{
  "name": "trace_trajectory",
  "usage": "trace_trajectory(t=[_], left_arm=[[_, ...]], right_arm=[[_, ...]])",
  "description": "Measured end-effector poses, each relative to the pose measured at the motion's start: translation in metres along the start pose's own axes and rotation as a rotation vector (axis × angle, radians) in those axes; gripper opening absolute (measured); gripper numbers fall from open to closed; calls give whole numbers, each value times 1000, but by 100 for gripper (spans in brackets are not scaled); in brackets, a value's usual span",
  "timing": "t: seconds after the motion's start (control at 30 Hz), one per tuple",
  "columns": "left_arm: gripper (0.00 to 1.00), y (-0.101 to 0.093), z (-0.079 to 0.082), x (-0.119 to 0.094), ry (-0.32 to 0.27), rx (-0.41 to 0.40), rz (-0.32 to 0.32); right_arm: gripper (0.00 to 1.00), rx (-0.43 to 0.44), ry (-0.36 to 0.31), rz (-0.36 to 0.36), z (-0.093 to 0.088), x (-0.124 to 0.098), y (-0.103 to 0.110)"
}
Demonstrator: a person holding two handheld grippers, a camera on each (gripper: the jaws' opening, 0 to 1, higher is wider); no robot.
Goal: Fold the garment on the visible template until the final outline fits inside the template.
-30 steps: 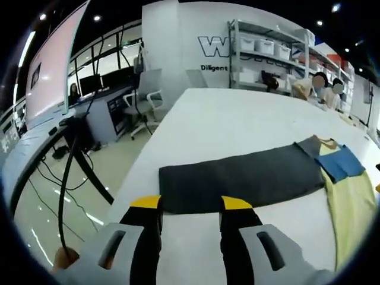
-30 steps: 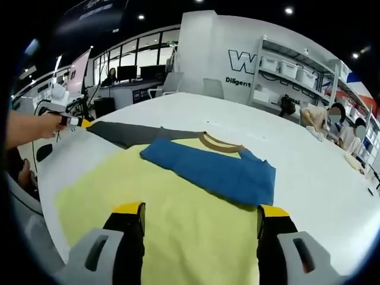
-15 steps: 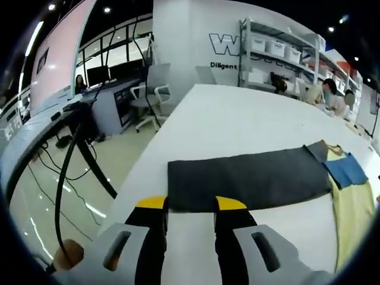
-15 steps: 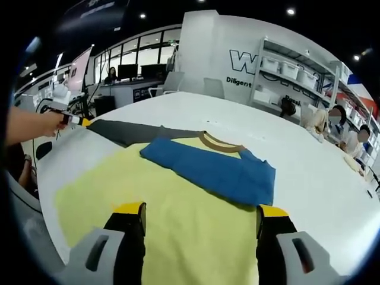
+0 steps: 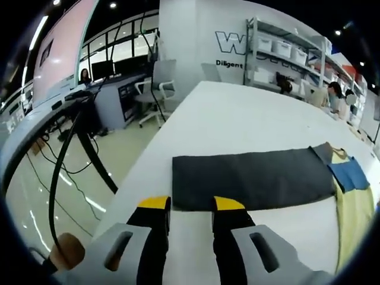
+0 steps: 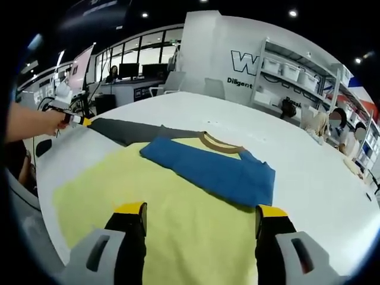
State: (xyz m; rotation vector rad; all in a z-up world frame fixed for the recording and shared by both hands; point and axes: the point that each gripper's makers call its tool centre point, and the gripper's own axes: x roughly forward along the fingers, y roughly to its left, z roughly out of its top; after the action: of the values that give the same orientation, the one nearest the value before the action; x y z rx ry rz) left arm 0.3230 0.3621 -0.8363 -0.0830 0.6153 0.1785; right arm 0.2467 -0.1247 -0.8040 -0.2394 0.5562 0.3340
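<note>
Yellow-tipped jaws of the left hand-held gripper (image 5: pixel 192 205) sit at the near edge of the dark grey sleeve (image 5: pixel 252 180), parted by a narrow gap, with the sleeve's hem right at the tips; whether cloth is pinched between them I cannot tell. The sleeve lies flat and stretched out long across the white counter (image 5: pixel 237 119). At its far right end it joins the yellow shirt body (image 5: pixel 350 214), with the blue sleeve (image 5: pixel 350 174) folded on top. Off the counter's left edge: glossy floor, black cables, an office chair (image 5: pixel 159 89), desks with monitors. Shelving with white bins (image 5: pixel 285 47) stands at the back wall.

From the right hand-held gripper (image 6: pixel 202 212), jaws spread wide and holding nothing, hovering over the yellow shirt body (image 6: pixel 178 219). A person's hand (image 6: pixel 32 123) at far left holds the left hand-held gripper (image 6: pixel 76 120) at the tip of the dark grey sleeve (image 6: pixel 127 130). Blue sleeve (image 6: pixel 211 169) is folded across the chest, just below the brown collar (image 6: pixel 217 142). The garment lies flat on the white counter (image 6: pixel 309 172).
</note>
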Motion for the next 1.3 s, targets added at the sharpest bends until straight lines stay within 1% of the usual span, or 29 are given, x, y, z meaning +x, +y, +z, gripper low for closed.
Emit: trace_trajectory(t=[0.27, 0.73, 0.8, 0.93, 1.0, 1.07, 1.3], left_arm=[[20, 1, -3, 4, 13, -12, 7], [16, 10, -7, 12, 32, -29, 18], [16, 10, -7, 14, 30, -47, 16], [16, 9, -5, 16, 26, -48, 18], [14, 8, -5, 17, 24, -46, 17], [11, 9, -5, 16, 24, -42, 23], [7, 11, -4, 16, 21, -37, 27]], right_arm=[[73, -13, 1, -2, 0, 0, 0], [72, -21, 6, -4, -1, 1, 0], [72, -23, 7, -5, -2, 0, 0], [71, -26, 11, -8, -3, 0, -1], [71, -24, 10, -9, -3, 0, -2], [71, -24, 10, -9, -3, 0, -2], [70, -27, 13, -8, -3, 0, -1]])
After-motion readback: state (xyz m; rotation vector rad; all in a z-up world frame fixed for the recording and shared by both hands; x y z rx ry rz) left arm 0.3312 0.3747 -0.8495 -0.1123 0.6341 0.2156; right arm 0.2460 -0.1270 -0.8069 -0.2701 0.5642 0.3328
